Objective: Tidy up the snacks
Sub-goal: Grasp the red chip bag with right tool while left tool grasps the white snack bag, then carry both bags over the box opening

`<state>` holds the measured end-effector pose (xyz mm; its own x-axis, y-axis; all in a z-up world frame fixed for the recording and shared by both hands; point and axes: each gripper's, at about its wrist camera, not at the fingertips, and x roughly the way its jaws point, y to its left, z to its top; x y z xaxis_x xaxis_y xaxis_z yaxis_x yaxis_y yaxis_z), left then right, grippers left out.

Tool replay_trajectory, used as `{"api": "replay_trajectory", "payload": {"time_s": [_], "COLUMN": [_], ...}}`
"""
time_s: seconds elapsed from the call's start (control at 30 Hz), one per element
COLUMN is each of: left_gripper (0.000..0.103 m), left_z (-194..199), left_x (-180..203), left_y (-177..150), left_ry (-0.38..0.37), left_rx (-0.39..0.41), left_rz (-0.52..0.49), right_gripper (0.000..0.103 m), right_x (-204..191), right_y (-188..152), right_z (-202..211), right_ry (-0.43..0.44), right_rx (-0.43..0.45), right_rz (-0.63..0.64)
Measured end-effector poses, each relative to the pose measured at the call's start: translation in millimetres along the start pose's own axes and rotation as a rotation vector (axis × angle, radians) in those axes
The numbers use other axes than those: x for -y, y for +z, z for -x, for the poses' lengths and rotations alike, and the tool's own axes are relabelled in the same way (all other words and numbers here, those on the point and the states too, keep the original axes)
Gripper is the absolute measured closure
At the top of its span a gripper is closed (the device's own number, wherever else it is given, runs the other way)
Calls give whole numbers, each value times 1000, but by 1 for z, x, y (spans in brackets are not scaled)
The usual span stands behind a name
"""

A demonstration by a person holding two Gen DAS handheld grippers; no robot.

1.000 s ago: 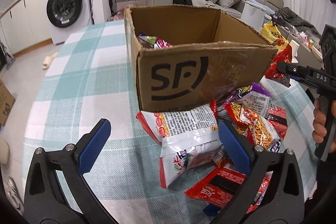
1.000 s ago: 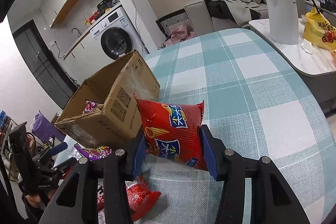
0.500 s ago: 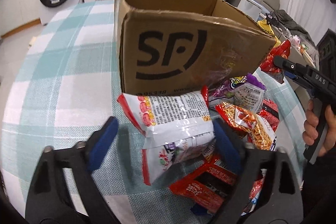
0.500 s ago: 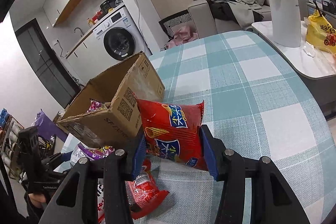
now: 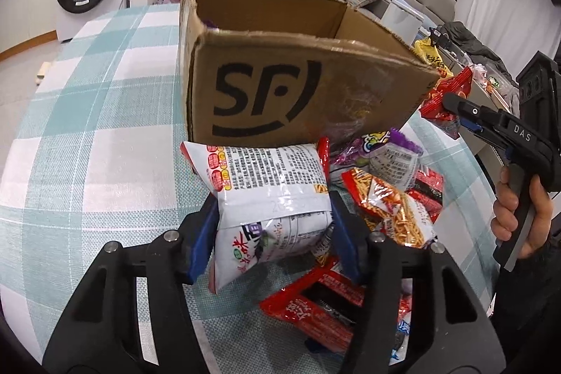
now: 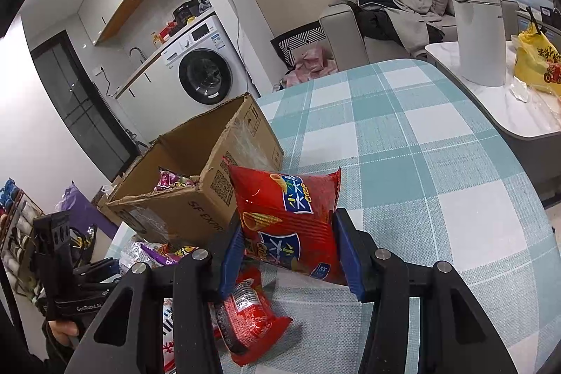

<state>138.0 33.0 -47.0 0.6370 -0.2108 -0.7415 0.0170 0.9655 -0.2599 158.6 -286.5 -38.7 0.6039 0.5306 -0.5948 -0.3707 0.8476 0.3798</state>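
Observation:
An open cardboard box (image 5: 280, 100) marked "SF" stands on the checked tablecloth (image 5: 87, 128), with a purple snack (image 6: 173, 181) inside. In front of it my left gripper (image 5: 273, 211) has its jaws closing, and both blue pads press the sides of a white snack bag (image 5: 273, 184). My right gripper (image 6: 289, 233) is shut on a red chip bag (image 6: 291, 219), held in the air beside the box (image 6: 196, 198). The left wrist view shows that red bag (image 5: 443, 97) past the box's right corner.
A pile of loose snack packets (image 5: 389, 202) lies on the tablecloth right of the white bag; a red packet (image 6: 249, 318) lies under my right gripper. A white bin (image 6: 478, 37) and a yellow bag (image 6: 536, 58) stand on a side table. A washing machine (image 6: 207, 72) and a sofa (image 6: 385, 16) are behind.
My left gripper tipped down and moved in toward the box, and its jaws came together from wide apart onto the white snack bag. The right gripper held the red bag almost still.

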Motion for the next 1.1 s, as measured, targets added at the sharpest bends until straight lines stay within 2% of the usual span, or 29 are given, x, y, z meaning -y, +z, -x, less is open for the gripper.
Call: {"api": "replay_trajectory", "payload": {"time_s": [1.1], "left_gripper": [47], "left_z": [87], "left_x": [21], "left_y": [13], "left_ry": [-1], "left_rx": [190], "left_rz": [-32], "right_gripper": [53], "right_x": [-34], "right_y": [12], "right_z": [43], "right_ry": [56], "right_rx": [111], "right_rz": [57]}}
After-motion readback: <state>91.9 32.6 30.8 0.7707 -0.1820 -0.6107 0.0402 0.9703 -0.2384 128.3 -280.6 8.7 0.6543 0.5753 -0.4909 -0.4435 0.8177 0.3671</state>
